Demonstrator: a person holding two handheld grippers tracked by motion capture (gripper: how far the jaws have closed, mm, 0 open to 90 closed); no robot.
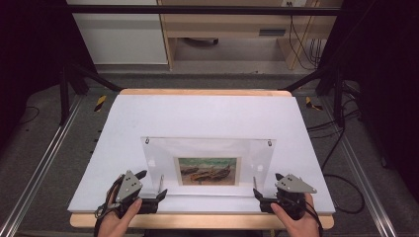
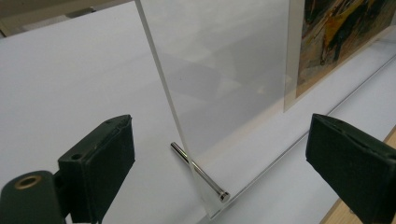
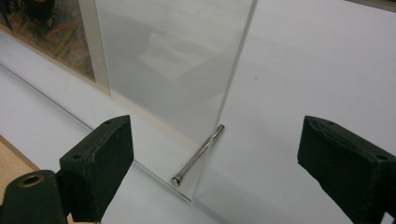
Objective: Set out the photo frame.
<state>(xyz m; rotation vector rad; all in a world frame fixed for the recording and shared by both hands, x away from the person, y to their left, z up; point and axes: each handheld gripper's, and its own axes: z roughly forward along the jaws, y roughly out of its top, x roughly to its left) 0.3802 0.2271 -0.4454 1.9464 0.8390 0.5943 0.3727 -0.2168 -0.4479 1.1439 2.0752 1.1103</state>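
Note:
A clear acrylic picture frame (image 1: 207, 148) stands upright on the white board (image 1: 197, 113), holding a small painting of boats (image 1: 208, 171). My left gripper (image 1: 153, 183) is open at the frame's lower left corner. In the left gripper view the jaws (image 2: 222, 140) straddle the panel edge (image 2: 224, 70) and its metal foot pin (image 2: 198, 171) without touching; the painting (image 2: 341, 37) sits at the upper right. My right gripper (image 1: 268, 185) is open at the lower right corner, its jaws (image 3: 215, 135) either side of the panel (image 3: 173, 60) and pin (image 3: 198, 154).
The white board lies on a wooden table whose front edge (image 1: 197, 220) shows near the hands. Black metal struts (image 1: 94, 76) flank the table's far corners. Cables (image 1: 336, 148) trail on the floor at the right. A wooden desk (image 1: 227, 29) stands beyond.

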